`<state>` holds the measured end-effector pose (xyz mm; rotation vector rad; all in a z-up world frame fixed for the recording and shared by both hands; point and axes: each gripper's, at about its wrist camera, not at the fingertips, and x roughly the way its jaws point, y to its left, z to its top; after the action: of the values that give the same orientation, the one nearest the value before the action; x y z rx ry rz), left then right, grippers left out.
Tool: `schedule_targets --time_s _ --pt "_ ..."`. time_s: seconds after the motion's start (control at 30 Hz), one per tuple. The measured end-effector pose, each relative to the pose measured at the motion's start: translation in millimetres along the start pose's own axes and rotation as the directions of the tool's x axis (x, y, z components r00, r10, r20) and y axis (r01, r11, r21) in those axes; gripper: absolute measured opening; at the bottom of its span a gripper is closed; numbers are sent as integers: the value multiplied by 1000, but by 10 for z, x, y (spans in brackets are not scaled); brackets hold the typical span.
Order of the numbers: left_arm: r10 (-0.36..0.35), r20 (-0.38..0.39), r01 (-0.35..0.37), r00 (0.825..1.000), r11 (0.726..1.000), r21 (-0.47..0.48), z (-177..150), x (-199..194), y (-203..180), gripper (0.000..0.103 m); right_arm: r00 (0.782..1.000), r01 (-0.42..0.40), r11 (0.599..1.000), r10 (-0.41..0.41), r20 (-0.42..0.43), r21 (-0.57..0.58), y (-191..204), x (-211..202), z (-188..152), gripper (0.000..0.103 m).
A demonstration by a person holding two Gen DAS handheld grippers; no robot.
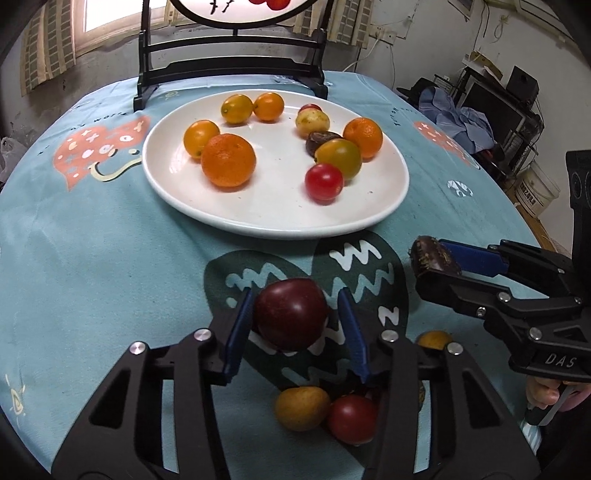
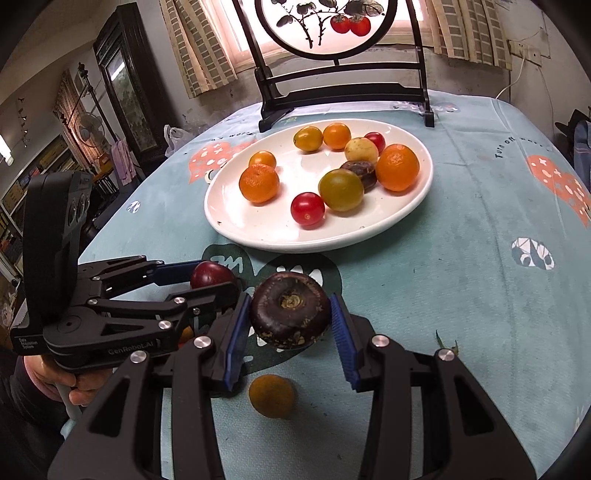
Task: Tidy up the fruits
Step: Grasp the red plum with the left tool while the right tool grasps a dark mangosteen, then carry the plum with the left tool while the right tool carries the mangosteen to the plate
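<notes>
Two grippers, each carrying a fruit above the blue patterned tablecloth. Left gripper clamping a dark red plum between its blue pads, the right pad standing slightly off the skin in the left wrist view (contact on that side hard to judge), the fruit lifted clear of the cloth. Beneath it, lying on the cloth: a yellow-brown fruit touching a red cherry tomato. Further right, right gripper pinching a dark brown water chestnut firmly between both pads, hanging over a small orange kumquat on the cloth. Beyond both, sitting near the middle of the table, a white plate holding oranges, kumquats, cherry tomatoes and another dark chestnut. Behind the plate, standing upright, a black-framed round screen painted with red fruit.
</notes>
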<state>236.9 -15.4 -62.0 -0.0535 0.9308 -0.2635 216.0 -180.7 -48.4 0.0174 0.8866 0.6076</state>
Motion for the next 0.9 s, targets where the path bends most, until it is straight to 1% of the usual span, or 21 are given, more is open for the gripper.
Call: schedule_targets --time_s 0.13,0.4,0.5,0.63,0.73,0.83,0.9 --pt "31 7 -31 999 999 15 -15 -1 -13 40 1000 18 1000 -18 9 -10 6 -19 6 43" --pt "10 6 -10 1000 1000 -20 -25 -32 34 40 1000 23 1000 -23 19 -6 -2 -55 -2 44" --pt "5 17 -5 1000 1000 -31 -37 -81 49 40 1000 20 1000 -20 24 -5 3 -70 -5 43" --pt "-7 43 9 999 999 -42 -38 -180 59 40 1000 20 1000 -19 24 -9 21 -66 -17 43" --pt "-12 67 15 998 999 -39 -1 -279 50 40 999 17 1000 -16 45 -21 51 -99 -3 44" --pt "-2 118 5 993 1000 -23 158 -413 44 39 995 25 999 -21 100 -32 78 -176 108 44" --pt "1 158 5 987 999 -33 338 -469 63 39 991 26 999 -22 134 -22 67 -191 215 44"
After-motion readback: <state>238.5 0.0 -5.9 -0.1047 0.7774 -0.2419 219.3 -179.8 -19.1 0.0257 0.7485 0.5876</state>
